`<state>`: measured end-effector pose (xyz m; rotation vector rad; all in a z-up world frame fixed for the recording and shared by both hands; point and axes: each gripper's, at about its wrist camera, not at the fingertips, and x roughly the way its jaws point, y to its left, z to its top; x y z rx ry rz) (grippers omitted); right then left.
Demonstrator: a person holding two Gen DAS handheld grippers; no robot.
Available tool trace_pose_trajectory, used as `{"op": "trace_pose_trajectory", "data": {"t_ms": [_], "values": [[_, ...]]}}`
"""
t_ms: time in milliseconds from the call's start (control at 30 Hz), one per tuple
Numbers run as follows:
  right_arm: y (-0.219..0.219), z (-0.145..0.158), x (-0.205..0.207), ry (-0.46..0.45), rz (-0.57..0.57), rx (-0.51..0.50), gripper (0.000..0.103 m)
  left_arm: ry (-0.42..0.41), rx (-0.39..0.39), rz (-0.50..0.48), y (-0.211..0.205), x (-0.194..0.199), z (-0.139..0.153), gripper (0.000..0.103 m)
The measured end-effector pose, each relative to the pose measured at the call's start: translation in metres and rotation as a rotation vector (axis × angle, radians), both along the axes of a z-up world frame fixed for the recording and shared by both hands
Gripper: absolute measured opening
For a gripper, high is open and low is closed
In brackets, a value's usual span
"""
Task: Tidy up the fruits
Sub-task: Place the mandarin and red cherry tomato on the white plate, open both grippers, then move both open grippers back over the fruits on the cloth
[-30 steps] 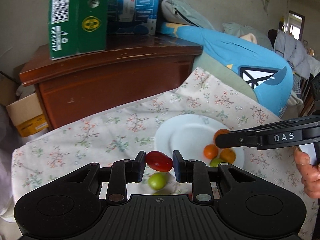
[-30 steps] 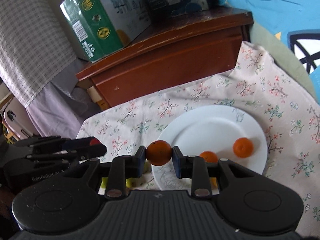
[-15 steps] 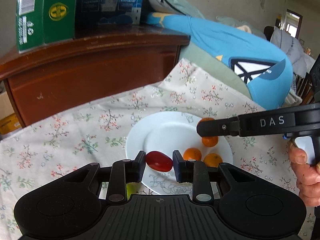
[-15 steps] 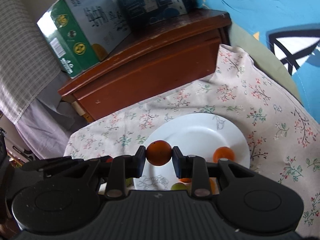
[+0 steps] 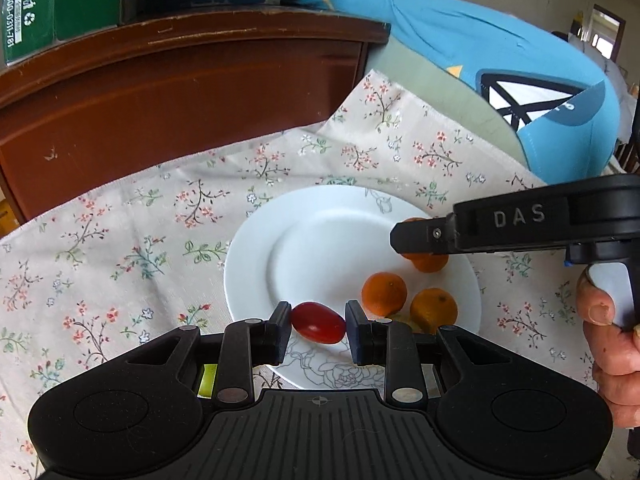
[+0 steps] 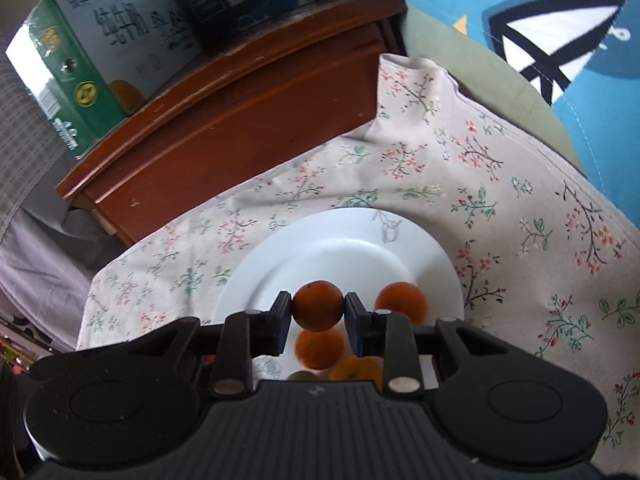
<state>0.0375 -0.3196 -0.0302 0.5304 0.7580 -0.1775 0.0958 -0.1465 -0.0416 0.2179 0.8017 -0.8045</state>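
The left gripper (image 5: 318,327) has its two black fingers (image 5: 279,332) drawn in close on a small red oval tomato (image 5: 318,322), the pads pressing on its two ends. The tomato's long axis runs crosswise from one finger to the other, tilted slightly, its right end a little lower. It hangs between the fingertips above the near rim of the round white plate (image 5: 256,276), which lies on the floral beige tablecloth (image 5: 120,232).

The right gripper (image 6: 318,312) is closed to a narrow gap on a small round orange fruit (image 6: 318,310), each pad touching one side. The fruit sits at the fingertips, above the plate (image 6: 340,256). On the plate three more small orange fruits (image 6: 400,303) lie near the gripped one, and a green fruit (image 6: 302,376) peeks out at the gripper's body.

In the left wrist view the right gripper (image 5: 416,236) reaches over the plate's right side, held by a hand (image 5: 612,344).
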Motion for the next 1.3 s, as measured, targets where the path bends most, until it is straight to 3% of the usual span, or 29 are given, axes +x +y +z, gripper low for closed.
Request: {"op": "trace_pose_trajectory", "data": {"t_ms": [167, 233, 300, 367, 500, 733, 1067, 1300], "values": [[-0.006, -0.007, 0.003, 0.015, -0.026, 0.031, 0.032, -0.017, 0.021, 0.013, -0.003, -0.003, 0.002, 0.029], [-0.007, -0.007, 0.003, 0.009, -0.035, 0.029, 0.032, -0.027, 0.027, 0.019, -0.004, -0.004, 0.005, 0.036], [-0.008, -0.005, 0.001, -0.002, -0.043, 0.029, 0.032, -0.046, 0.033, 0.037, -0.002, -0.006, 0.009, 0.06], [-0.008, -0.001, 0.0, -0.014, -0.045, 0.027, 0.033, -0.074, 0.041, 0.056, -0.001, -0.009, 0.015, 0.073], [-0.006, 0.006, -0.002, -0.036, -0.047, 0.016, 0.034, -0.117, 0.076, 0.067, 0.001, -0.013, 0.028, 0.085], [0.004, 0.018, -0.008, -0.06, -0.022, 0.002, 0.039, -0.185, 0.173, 0.079, 0.015, -0.026, 0.046, 0.087], [0.036, 0.027, -0.023, -0.066, 0.076, -0.045, 0.043, -0.166, 0.204, 0.139, 0.075, -0.03, 0.061, 0.087], [0.058, 0.023, -0.04, -0.057, 0.125, -0.049, 0.044, -0.122, 0.159, 0.22, 0.107, -0.025, 0.064, 0.087]]}}
